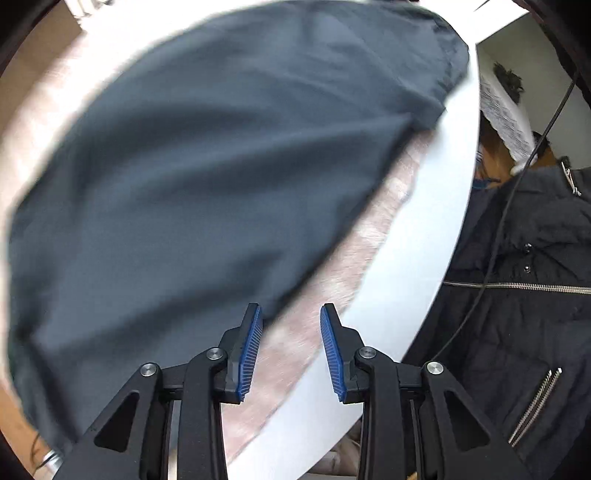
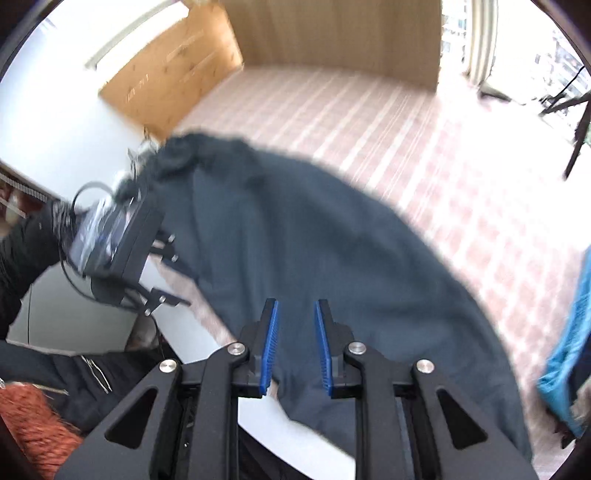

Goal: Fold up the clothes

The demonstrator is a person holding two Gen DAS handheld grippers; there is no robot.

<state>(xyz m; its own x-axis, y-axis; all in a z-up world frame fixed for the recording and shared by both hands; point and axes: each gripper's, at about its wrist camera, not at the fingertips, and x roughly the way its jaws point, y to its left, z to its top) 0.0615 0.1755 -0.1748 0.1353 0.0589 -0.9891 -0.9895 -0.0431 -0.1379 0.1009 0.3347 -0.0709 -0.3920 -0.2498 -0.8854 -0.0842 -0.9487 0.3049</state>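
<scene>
A dark grey garment (image 1: 207, 177) lies spread on a pink checked cover (image 1: 354, 258). My left gripper (image 1: 291, 347) hovers open over the cover just off the garment's near edge, nothing between its blue pads (image 1: 253, 350). In the right wrist view the same garment (image 2: 314, 236) fills the middle, one end hanging over the white edge (image 2: 310, 439). My right gripper (image 2: 295, 347) stands open above it with empty jaws. The left gripper's body (image 2: 118, 240) shows at the garment's far left, held by a gloved hand (image 2: 33, 236).
A person in a black zipped jacket (image 1: 517, 295) stands beside the white edge (image 1: 417, 229). A turquoise cloth (image 2: 569, 347) lies at the right. A wooden headboard (image 2: 340, 33) and a cardboard sheet (image 2: 170, 74) stand at the back. An orange rug (image 2: 33, 424) covers the floor.
</scene>
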